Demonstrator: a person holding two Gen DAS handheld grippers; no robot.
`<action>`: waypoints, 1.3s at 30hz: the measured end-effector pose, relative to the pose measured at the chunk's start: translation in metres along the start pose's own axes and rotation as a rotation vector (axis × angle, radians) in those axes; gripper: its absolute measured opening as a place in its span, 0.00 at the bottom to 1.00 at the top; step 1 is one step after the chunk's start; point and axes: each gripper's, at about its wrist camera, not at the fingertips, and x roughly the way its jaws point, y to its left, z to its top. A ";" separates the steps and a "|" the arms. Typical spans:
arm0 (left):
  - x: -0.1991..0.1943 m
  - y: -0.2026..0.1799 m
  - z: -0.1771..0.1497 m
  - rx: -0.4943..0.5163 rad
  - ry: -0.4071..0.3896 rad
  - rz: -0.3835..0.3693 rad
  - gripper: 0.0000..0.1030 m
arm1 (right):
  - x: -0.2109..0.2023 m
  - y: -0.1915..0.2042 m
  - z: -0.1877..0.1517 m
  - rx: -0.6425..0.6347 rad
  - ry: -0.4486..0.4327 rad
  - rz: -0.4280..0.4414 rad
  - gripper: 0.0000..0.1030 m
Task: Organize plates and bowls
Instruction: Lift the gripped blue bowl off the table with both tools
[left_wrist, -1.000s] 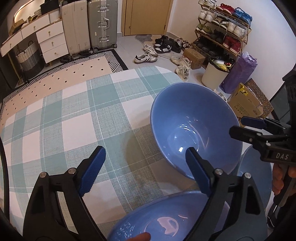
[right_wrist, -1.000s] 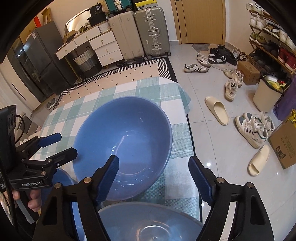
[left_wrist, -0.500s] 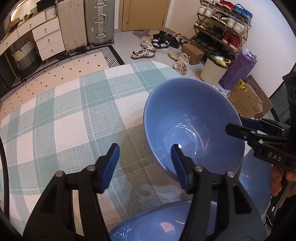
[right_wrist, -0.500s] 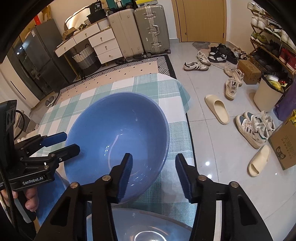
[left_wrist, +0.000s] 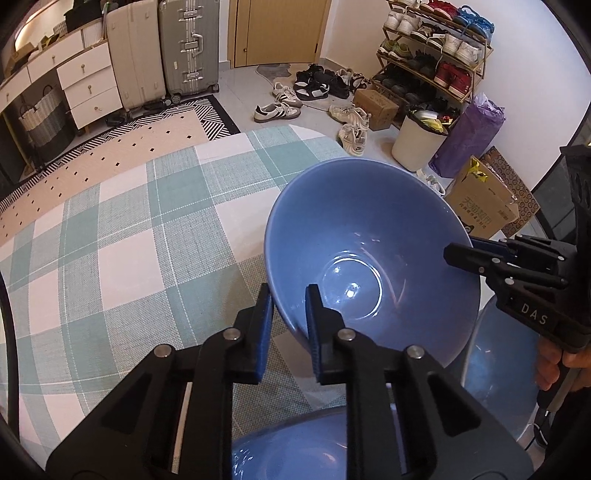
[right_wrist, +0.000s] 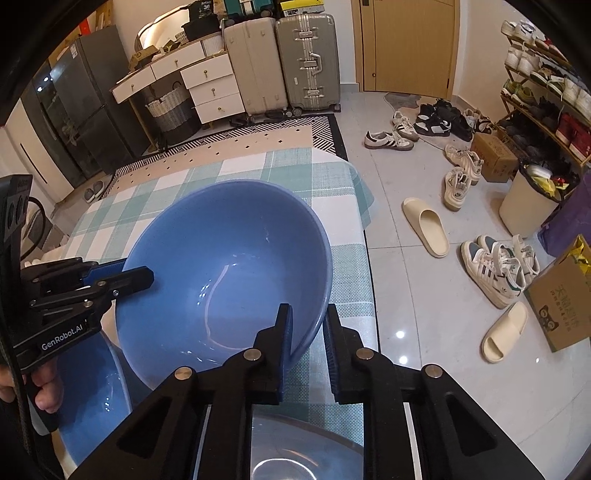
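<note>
Checked tablecloth (left_wrist: 122, 258); both tongs (left_wrist: 289, 299) grip bowl (left_wrist: 369, 240)

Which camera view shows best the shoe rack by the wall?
The left wrist view shows the shoe rack best: several shelves with pairs of shoes are visible in good light at the upper right. In the right wrist view the shoe rack sits at the right edge, cut off and stretched by the lens, so less of it can be seen.

Tiled floor (right_wrist: 436, 295), suitcases (right_wrist: 280, 62), shoe rack (left_wrist: 436, 48).
</note>
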 end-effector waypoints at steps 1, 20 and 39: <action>0.000 0.000 0.000 0.000 0.000 -0.001 0.14 | 0.000 0.000 0.000 -0.002 0.000 -0.001 0.16; -0.032 -0.007 -0.001 0.013 -0.092 0.020 0.13 | -0.018 0.005 -0.001 -0.015 -0.048 -0.016 0.16; -0.107 -0.018 -0.014 0.020 -0.188 0.034 0.13 | -0.074 0.031 -0.001 -0.052 -0.151 -0.023 0.16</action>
